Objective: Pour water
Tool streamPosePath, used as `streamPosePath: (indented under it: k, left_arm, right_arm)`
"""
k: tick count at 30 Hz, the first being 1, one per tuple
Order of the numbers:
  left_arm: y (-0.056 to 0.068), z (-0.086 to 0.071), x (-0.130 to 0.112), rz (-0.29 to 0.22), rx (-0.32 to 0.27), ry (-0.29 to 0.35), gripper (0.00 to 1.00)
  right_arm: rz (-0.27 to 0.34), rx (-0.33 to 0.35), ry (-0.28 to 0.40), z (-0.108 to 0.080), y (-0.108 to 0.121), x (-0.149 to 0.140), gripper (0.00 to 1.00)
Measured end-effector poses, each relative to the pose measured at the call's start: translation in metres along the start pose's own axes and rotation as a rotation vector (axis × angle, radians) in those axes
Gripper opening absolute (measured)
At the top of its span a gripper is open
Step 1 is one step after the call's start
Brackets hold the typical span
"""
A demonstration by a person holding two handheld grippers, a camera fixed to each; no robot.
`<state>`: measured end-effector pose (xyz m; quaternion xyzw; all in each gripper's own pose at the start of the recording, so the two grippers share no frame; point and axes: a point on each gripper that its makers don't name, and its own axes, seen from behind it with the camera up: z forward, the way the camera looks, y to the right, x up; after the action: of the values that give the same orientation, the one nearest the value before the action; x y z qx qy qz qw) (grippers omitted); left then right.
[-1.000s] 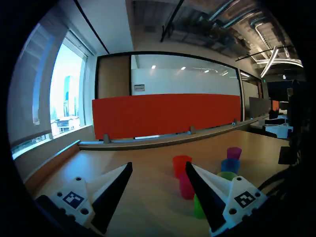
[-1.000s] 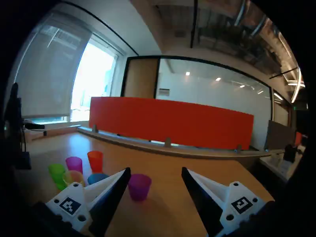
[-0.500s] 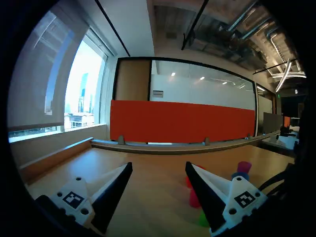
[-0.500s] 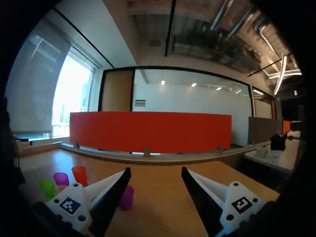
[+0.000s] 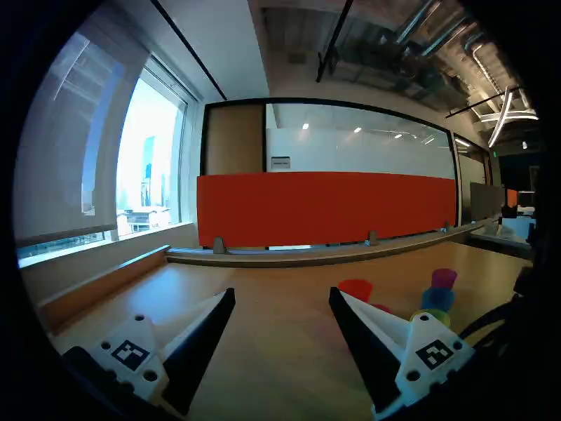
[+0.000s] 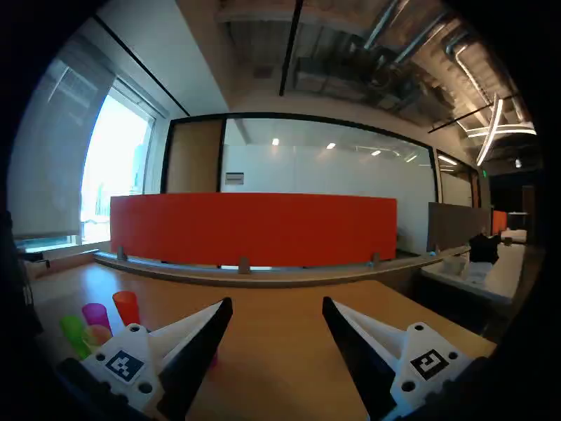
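The light brown wooden table point(image 5: 280, 330) looks smooth, with a soft shine. The small coloured cups point(image 6: 127, 306) on it look like translucent plastic. The long red divider panel point(image 6: 252, 228) far behind is matt.

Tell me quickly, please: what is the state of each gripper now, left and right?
Left gripper: open, holding nothing.
Right gripper: open, holding nothing.

Small translucent plastic cups stand upright, close together, on the wooden table point(image 5: 280, 337), well short of its far edge. A red cup point(image 5: 355, 288), a purple cup point(image 5: 443, 278), a blue cup point(image 5: 438, 299) and a green cup point(image 6: 72, 329) can be told apart. Whether any holds water cannot be told.
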<state>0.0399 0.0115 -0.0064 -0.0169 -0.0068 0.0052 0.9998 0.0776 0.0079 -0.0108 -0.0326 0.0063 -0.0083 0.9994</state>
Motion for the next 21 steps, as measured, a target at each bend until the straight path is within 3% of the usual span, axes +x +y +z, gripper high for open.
streamPosePath:
  k: [21]
  left_arm:
    - [-0.009,-0.003,-0.013,-0.005,0.046,0.025,1.0]
  right_arm:
    - [-0.025,-0.041,-0.044,0.002,0.013,-0.004,1.0]
